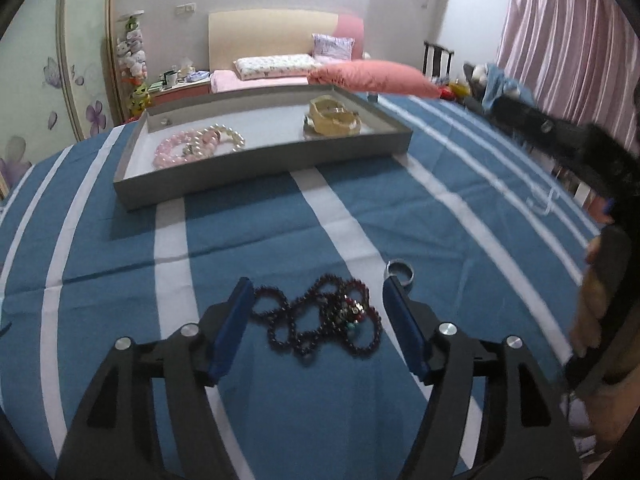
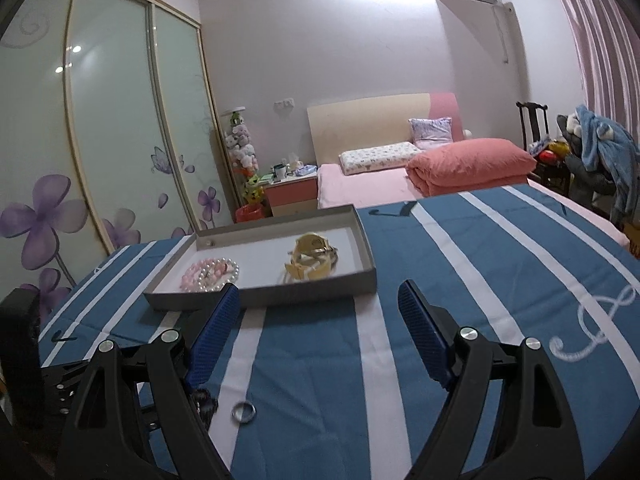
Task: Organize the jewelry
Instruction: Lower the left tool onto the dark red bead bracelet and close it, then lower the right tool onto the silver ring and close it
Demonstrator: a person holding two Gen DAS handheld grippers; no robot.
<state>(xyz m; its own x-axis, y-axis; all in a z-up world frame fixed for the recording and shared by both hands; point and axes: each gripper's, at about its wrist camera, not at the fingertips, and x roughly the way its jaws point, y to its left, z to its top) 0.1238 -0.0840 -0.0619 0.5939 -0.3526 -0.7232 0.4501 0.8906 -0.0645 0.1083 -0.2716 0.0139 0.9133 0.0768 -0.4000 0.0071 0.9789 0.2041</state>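
Both hand-held grippers open over the striped cloth, jewelry ahead

The left hand-held gripper [image 1: 318,294] stands open, its pads either side of a dark bead necklace [image 1: 320,320] lying tangled on the cloth [image 1: 280,216], its long axis running across between them; a metal ring [image 1: 400,272] lies flat just beside. The right hand-held gripper [image 2: 318,300] is open and empty, pointing at the gray tray [image 2: 260,300] holding pink and pearl beads [image 2: 210,274].

A blue cloth [image 1: 248,240] with white stripes is spread over the surface. On it are set a grey tray [image 1: 256,168], well back, and nearer, a tangle of dark beads [image 1: 320,320] with a metal ring [image 1: 400,272] just beside it.
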